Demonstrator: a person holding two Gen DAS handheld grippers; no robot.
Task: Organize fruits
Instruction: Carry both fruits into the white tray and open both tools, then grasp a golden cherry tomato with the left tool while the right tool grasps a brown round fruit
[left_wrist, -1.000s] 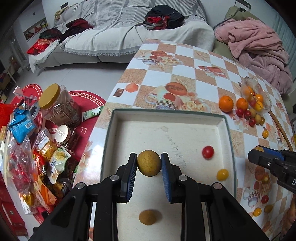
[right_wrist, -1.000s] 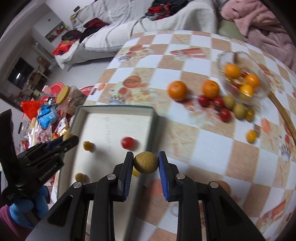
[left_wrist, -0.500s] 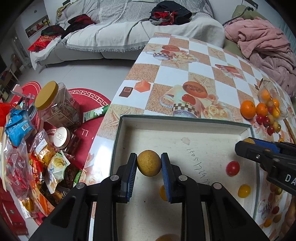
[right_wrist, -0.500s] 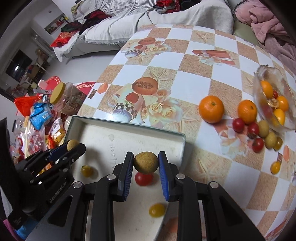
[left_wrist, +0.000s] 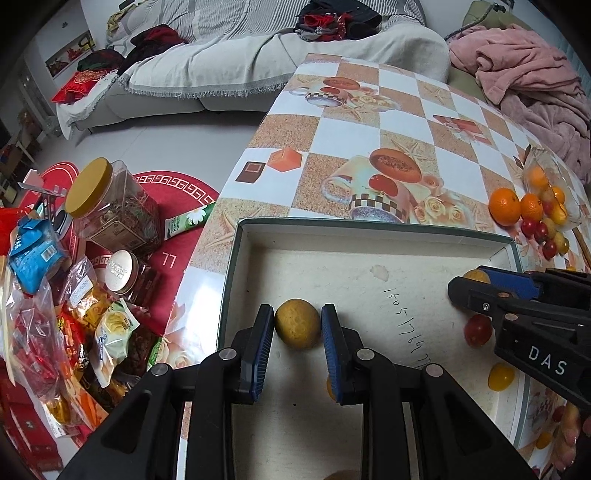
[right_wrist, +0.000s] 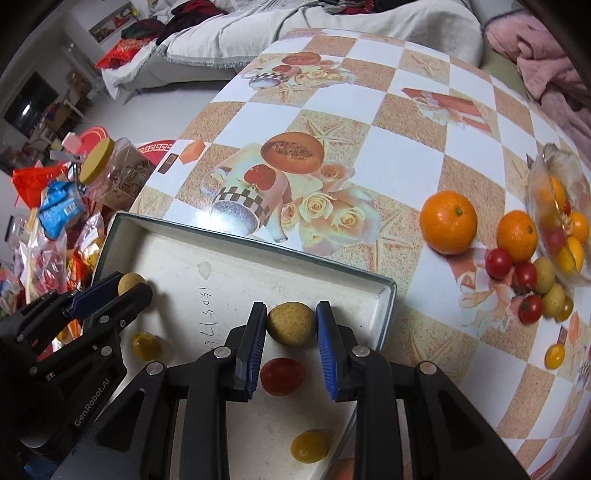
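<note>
Left tongs (left_wrist: 297, 328) are gripping a tan round fruit (left_wrist: 297, 328) between blue pads, hanging over the near-left part of the white tray (left_wrist: 369, 230). Right tongs (right_wrist: 291, 323) are clamping a second tan fruit (right_wrist: 291, 323) over the tray's right side, close to its rim. A red cherry tomato (right_wrist: 282, 376) and a yellow one (right_wrist: 309, 446) are lying on the tray floor beneath them. On the checkered counter (right_wrist: 402, 155), two oranges (right_wrist: 448, 222) are sitting beside a clear bowl (right_wrist: 554, 206) holding more fruit, with small tomatoes clustering nearby.
</note>
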